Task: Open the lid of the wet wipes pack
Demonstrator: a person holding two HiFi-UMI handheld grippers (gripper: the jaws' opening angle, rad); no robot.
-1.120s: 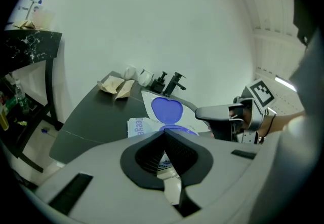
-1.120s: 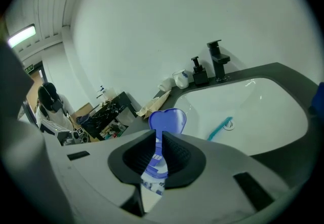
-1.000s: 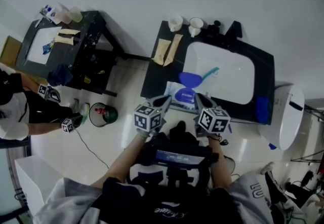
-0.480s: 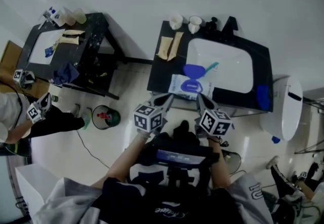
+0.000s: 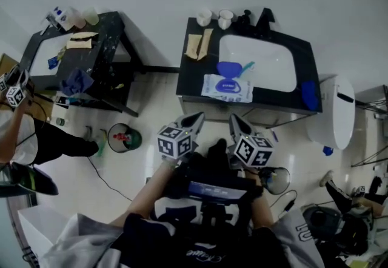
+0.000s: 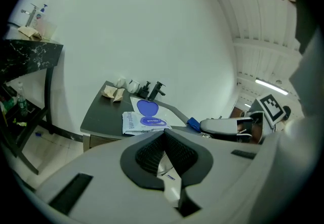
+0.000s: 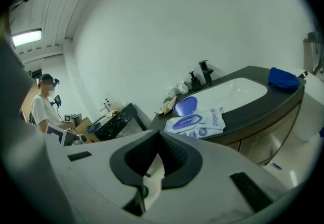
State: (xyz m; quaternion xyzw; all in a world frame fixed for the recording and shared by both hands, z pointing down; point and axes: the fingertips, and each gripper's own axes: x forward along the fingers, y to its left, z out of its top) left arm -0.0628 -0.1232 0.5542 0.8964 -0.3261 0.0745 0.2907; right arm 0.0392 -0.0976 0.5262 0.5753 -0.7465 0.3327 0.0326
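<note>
The wet wipes pack (image 5: 227, 88) lies flat on the black counter (image 5: 189, 85), at its front edge beside the sink. Its blue lid (image 5: 228, 69) is flipped up and back, open. My left gripper (image 5: 197, 119) and right gripper (image 5: 234, 120) hang side by side over the floor in front of the counter, a short way from the pack. Both are shut with nothing between the jaws. The pack (image 6: 143, 121) and its raised lid (image 6: 147, 107) appear beyond my left gripper (image 6: 163, 139). Past my right gripper (image 7: 158, 139) the pack (image 7: 197, 122) and lid (image 7: 186, 106) show too.
White sink basin (image 5: 260, 67), black faucet (image 5: 245, 17), two cups (image 5: 204, 16), beige cloths (image 5: 199, 45) and a blue cloth (image 5: 309, 95) share the counter. A toilet (image 5: 330, 112) stands right. A black side table (image 5: 73, 54), a bin (image 5: 123, 137) and another person (image 5: 18, 133) are left.
Both grippers have drawn back from the counter, so the pack now lies farther ahead with its lid open. The person at the left has moved.
</note>
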